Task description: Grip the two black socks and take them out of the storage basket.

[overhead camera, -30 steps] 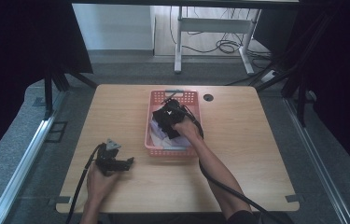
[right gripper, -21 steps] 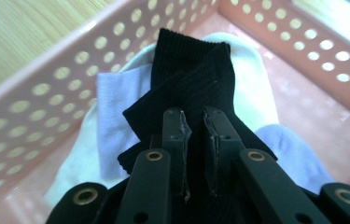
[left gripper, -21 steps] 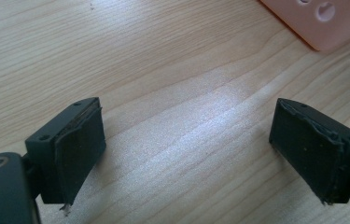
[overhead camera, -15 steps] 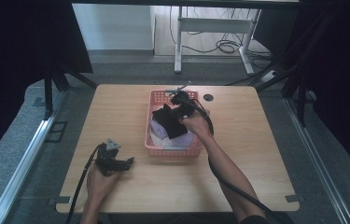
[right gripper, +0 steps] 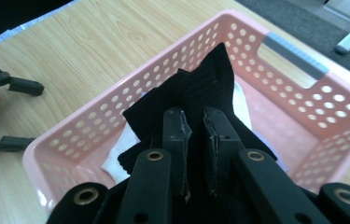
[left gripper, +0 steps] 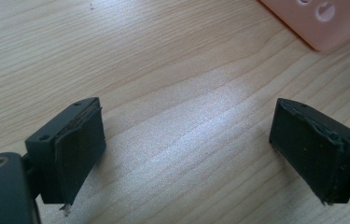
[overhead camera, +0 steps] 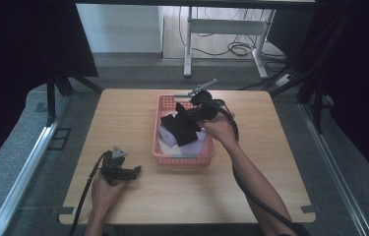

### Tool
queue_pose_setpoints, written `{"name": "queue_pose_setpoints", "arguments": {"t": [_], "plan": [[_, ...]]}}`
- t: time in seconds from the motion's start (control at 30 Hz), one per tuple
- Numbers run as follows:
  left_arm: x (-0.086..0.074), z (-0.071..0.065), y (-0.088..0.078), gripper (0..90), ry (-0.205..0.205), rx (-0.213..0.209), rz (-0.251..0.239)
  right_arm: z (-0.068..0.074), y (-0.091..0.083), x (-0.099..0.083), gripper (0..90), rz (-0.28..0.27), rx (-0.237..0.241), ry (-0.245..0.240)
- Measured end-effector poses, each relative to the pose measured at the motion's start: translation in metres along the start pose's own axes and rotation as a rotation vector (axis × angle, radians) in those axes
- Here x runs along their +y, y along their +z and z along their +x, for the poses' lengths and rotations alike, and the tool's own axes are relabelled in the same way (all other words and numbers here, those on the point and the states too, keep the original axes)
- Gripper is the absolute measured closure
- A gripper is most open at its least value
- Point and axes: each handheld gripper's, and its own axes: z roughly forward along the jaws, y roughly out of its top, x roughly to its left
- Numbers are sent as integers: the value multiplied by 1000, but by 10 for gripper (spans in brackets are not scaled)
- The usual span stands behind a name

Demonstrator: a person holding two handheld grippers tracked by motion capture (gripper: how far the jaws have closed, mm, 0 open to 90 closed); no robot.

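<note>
Your right gripper point(overhead camera: 190, 117), clamped on the black ribbed cloth point(right gripper: 196, 100), has lifted it above the pink perforated plastic basket point(overhead camera: 184, 156) at frame centre, while your left gripper point(left gripper: 189, 156) idles open.

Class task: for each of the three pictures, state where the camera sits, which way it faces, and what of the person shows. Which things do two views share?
High view: above the person's side, facing forward and down on the table; both forearms show.
Left gripper view: on the left gripper, facing bare wood; open jaws.
Right gripper view: on the right gripper, facing the pink basket, clamping black cloth.
Shared: all three show the basket.
</note>
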Motion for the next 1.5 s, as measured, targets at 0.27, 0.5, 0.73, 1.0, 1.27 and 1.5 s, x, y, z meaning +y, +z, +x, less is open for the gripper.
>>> {"name": "queue_pose_setpoints", "arguments": {"t": [0.27, 0.5, 0.73, 1.0, 1.27, 1.5], "plan": [[0, 0, 0, 101, 1, 0, 1, -12, -37, -11, 803, -39, -36, 4], [0, 0, 0, 101, 0, -1, 0, -31, -61, -30, 803, -59, -85, 44], [0, 0, 0, 101, -1, -1, -1, -53, -80, -57, 803, -70, -140, 84], [0, 0, 0, 101, 3, -1, 3, -77, -92, -95, 803, -62, -211, 145], [0, 0, 0, 102, 2, -1, 3, -94, -97, -127, 803, -41, -266, 192], [0, 0, 0, 101, 0, -1, 3, -102, -90, -156, 802, -1, -310, 210]]}}
